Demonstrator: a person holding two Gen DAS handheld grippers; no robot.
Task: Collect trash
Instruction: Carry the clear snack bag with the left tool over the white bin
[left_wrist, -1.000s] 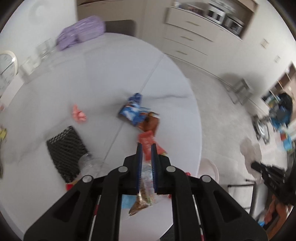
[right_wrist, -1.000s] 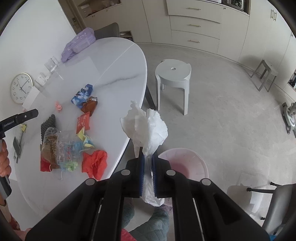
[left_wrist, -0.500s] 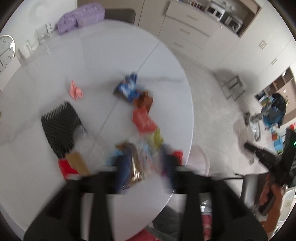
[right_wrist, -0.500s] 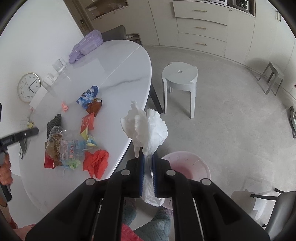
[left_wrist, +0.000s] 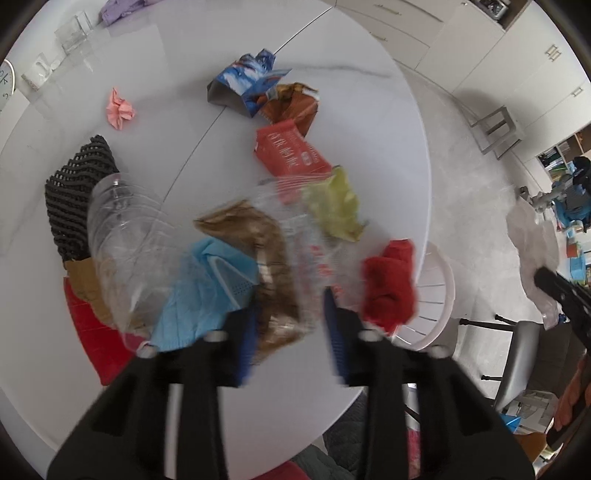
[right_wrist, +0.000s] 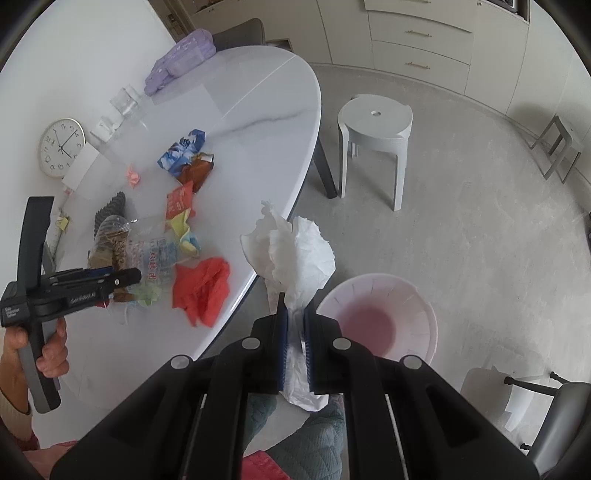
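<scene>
My left gripper (left_wrist: 290, 328) points down over a heap of trash on the white table (left_wrist: 369, 110). Its jaws are closing around a brown wrapper (left_wrist: 273, 273) inside clear plastic packaging (left_wrist: 314, 236), with a gap still showing. A blue mask (left_wrist: 207, 288), a clear bottle (left_wrist: 118, 229) and a red crumpled piece (left_wrist: 388, 284) lie beside it. In the right wrist view the left gripper (right_wrist: 135, 275) hovers over the same heap. My right gripper (right_wrist: 295, 325) is shut on a white crumpled tissue (right_wrist: 299, 251), held past the table edge near a pink-white bin (right_wrist: 376, 317) on the floor.
Farther along the table lie a red packet (left_wrist: 288, 151), a brown packet (left_wrist: 295, 107), a blue carton (left_wrist: 243, 81), a pink paper ball (left_wrist: 120, 109) and a black mesh piece (left_wrist: 74, 199). A white stool (right_wrist: 376, 125) stands on the floor; a clock (right_wrist: 61, 147) leans at the table's far side.
The left gripper let go of the clear bag, opened wide, sank toward the heap, and its jaws now stand narrower around the brown wrapper. The right gripper dipped slightly with the tissue.
</scene>
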